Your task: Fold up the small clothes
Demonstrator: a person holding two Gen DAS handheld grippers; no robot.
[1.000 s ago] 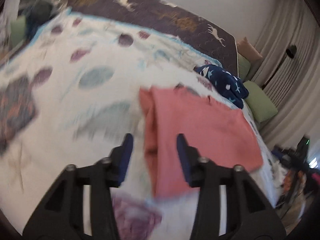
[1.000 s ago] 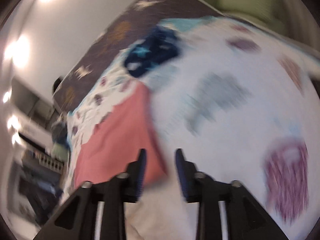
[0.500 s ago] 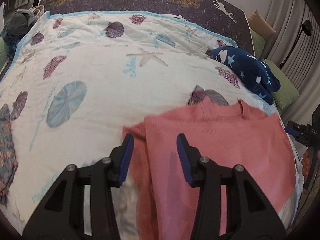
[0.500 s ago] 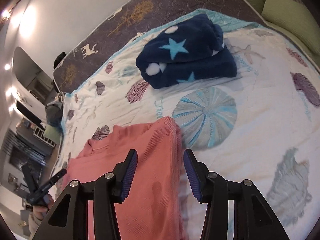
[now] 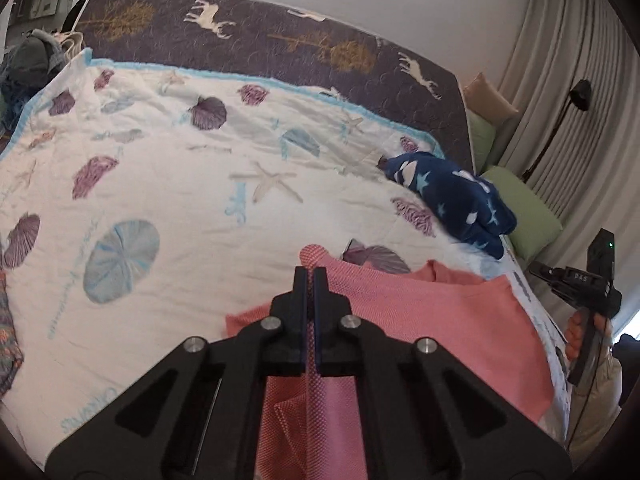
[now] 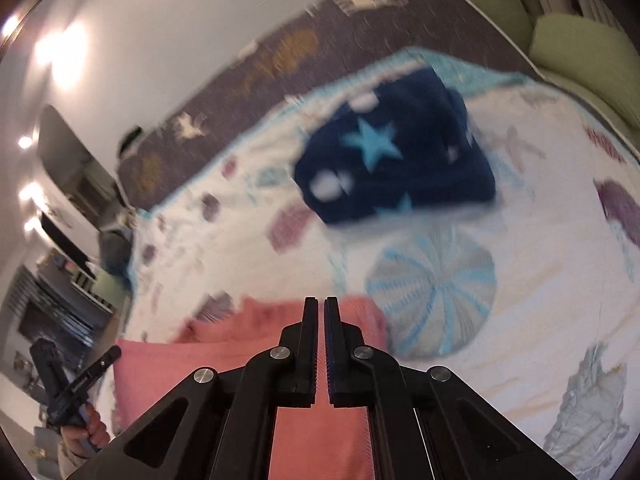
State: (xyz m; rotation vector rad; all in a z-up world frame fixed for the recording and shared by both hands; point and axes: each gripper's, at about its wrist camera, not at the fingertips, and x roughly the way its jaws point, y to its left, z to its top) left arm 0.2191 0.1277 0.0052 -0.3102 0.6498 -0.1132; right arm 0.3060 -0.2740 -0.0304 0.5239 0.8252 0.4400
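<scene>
A salmon-pink knit top (image 5: pixel 432 320) lies on the bed quilt, its collar toward the headboard. My left gripper (image 5: pixel 310 276) is shut on the top's left edge; pink fabric shows between the fingers. In the right wrist view the same pink top (image 6: pixel 224 356) lies under my right gripper (image 6: pixel 321 306), which is shut on its right edge. The right gripper (image 5: pixel 576 284) also shows at the far right of the left wrist view. The right wrist view is blurred.
A folded navy star-print fleece (image 5: pixel 452 196) (image 6: pixel 396 152) lies beyond the top near the headboard. The white seashell quilt (image 5: pixel 180 184) covers the bed. Green cushions (image 5: pixel 524 208) and a floor lamp (image 5: pixel 576 96) stand to the right. Dark clothing (image 5: pixel 28 56) sits far left.
Both grippers went from open to shut, each closing on a side edge of the pink top. The right view has become blurred with motion.
</scene>
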